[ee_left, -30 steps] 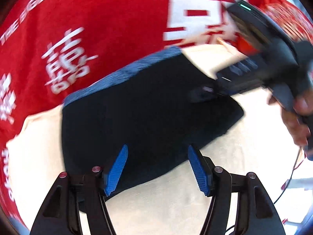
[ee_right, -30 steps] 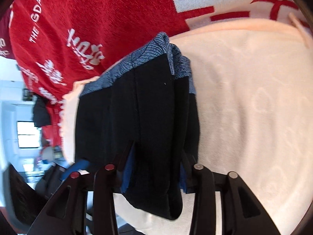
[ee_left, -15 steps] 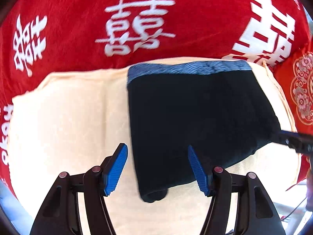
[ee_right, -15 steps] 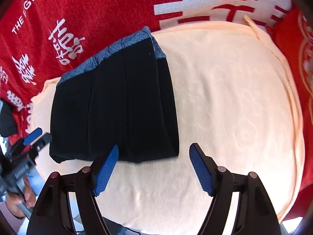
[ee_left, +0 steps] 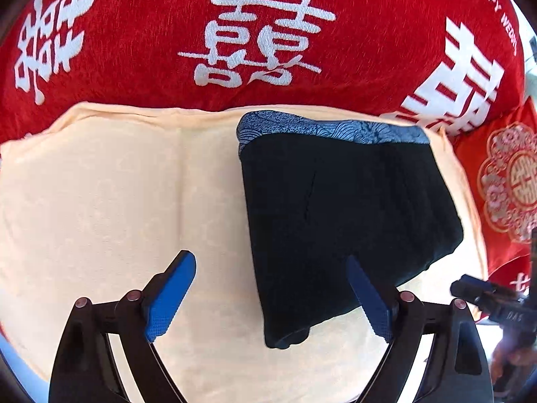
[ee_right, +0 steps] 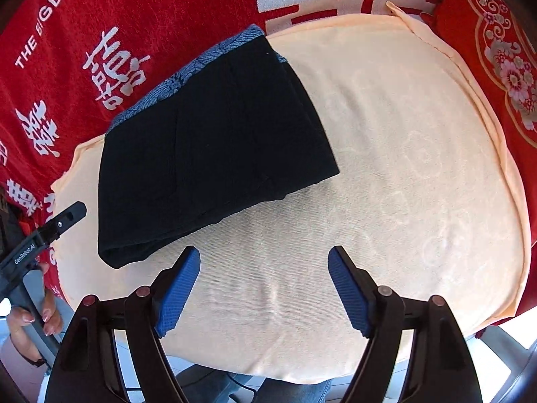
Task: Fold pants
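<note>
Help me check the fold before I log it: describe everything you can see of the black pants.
The black pants lie folded into a compact, roughly rectangular stack of dark, soft-looking fabric. A blue-grey patterned waistband runs along the far edge, next to the red blanket. Layered fold edges show at the near end. They rest flat on the cream towel. Neither the left gripper nor the right gripper touches them; both are open.
</note>
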The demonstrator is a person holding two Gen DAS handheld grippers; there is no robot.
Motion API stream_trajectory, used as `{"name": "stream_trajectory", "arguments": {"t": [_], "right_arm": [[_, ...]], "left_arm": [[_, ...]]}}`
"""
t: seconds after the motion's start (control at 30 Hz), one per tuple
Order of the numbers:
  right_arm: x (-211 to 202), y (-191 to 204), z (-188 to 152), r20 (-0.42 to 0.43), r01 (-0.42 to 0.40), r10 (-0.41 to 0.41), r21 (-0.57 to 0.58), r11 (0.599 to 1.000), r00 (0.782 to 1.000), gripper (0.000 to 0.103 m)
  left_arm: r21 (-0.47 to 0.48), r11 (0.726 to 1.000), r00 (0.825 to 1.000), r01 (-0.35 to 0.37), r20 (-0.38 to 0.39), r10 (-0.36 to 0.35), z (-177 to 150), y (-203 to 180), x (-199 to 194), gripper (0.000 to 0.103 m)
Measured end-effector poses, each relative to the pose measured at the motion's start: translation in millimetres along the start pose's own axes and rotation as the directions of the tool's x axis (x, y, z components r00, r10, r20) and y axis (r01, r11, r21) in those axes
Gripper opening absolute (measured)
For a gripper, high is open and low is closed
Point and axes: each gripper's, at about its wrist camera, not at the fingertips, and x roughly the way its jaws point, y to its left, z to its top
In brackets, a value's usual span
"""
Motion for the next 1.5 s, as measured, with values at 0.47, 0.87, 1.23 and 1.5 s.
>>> {"name": "stream_trajectory", "arguments": {"t": [0.47,0.87,1.23,1.5], "right_arm": [[-14,-13,41,0.018,-0.026,0.027,-0.074,0.997,0.999,0.088],[1,-36,82,-0.028,-0.073,0.072,-0.052,0.996,0.997,0.088],[5,-54,110,-0.039,-0.096,0.094,-0.063,0.993,0.995,0.088],[29,-63,123,-0.136,-0.176,0.170,-0.036,0.984,0.976,0.097]], "left_arm": [[-0.096,0.988,0.993,0.119,0.031,-0.117,23,1,11,0.092],[-0.337,0.883,0.930,0.327,0.280,-0.238,71,27,-11,0.092],[-0.266,0.964,0.997,0.017,0.071,0.002,77,40,11,0.092],[-0.172,0.981,0.996,-0.087,-0.045,0.080,64,38,33,0.092]]}}
